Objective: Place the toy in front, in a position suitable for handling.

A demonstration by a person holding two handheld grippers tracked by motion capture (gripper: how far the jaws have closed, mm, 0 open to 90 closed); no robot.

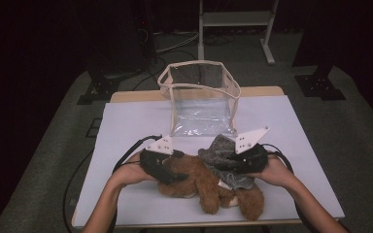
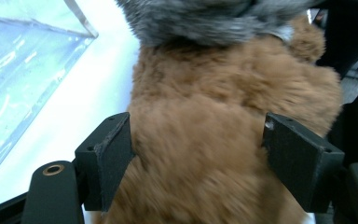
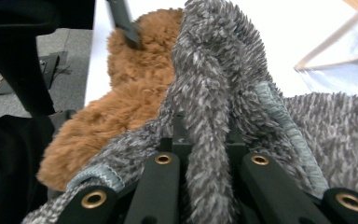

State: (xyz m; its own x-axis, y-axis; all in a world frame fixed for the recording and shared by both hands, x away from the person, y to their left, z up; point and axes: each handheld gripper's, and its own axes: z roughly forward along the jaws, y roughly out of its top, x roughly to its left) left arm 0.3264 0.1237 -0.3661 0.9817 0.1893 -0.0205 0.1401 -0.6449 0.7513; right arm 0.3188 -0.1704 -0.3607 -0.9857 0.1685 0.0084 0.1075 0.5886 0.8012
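A brown plush bear point(image 1: 209, 187) lies near the table's front edge, with a grey fuzzy garment point(image 1: 218, 148) over its upper part. My left gripper point(image 1: 178, 167) is at the bear's left side. In the left gripper view it point(image 2: 205, 154) stands open, its jaws wide apart on either side of the brown body point(image 2: 223, 93), pads against the fur. My right gripper point(image 1: 227, 158) comes in from the right. In the right gripper view it point(image 3: 212, 140) is shut on a raised fold of the grey garment point(image 3: 214, 60), with brown fur point(image 3: 135, 70) behind.
A clear plastic bag point(image 1: 199, 92) with cream trim stands open at the table's back centre, just beyond the bear. The pale mat point(image 1: 126, 126) covers the table. Cables trail from both grippers. Dark floor and stand legs surround the table.
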